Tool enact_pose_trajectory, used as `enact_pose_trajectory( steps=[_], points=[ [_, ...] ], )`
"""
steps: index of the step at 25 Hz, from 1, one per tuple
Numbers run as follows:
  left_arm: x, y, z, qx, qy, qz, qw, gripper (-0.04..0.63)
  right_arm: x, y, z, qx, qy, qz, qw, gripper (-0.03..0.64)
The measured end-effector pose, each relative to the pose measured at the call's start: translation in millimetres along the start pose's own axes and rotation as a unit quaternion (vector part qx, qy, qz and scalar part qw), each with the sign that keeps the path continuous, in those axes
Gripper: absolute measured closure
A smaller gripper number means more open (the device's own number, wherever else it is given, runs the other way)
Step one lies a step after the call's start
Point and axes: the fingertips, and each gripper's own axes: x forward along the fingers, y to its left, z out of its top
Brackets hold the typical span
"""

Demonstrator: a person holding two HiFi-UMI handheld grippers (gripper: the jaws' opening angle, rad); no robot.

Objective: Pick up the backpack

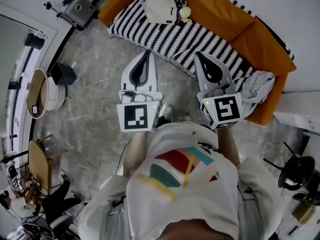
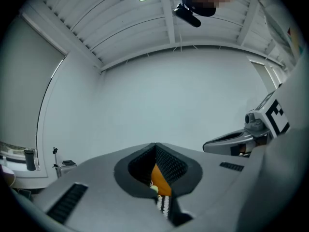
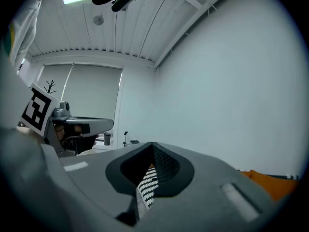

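A cream backpack (image 1: 162, 1) lies on the striped blanket (image 1: 170, 36) of an orange sofa (image 1: 235, 24), at the top of the head view. Both grippers are held level side by side over the floor, short of the sofa's front edge. My left gripper (image 1: 147, 52) is shut and holds nothing, and in its own view the jaws (image 2: 155, 145) meet at the tip. My right gripper (image 1: 197, 54) is shut and empty too, its tip (image 3: 152, 143) closed. Each gripper view shows only a sliver of sofa and blanket through the jaw gap; neither shows the backpack.
A small greenish toy (image 1: 185, 13) sits beside the backpack. A grey cloth (image 1: 257, 86) is bunched on the sofa's right end. A grey device (image 1: 77, 6), a black box (image 1: 62, 73) and a round stool (image 1: 45, 91) stand at the left. A fan (image 1: 295, 176) is at the lower right.
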Motion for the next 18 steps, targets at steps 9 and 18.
enact_pose_trajectory(
  steps=[9,18],
  points=[
    [-2.2,22.1,0.8,-0.008,-0.003,0.006,1.0,0.581,11.5,17.0,10.9,-0.013,-0.012,0.017,1.0,0.612],
    [-6.6,55.3,-0.1,-0.008,-0.009,0.001,0.9999,0.581,28.8,37.4,8.0,0.004,-0.005,0.008,1.0,0.612]
  ],
)
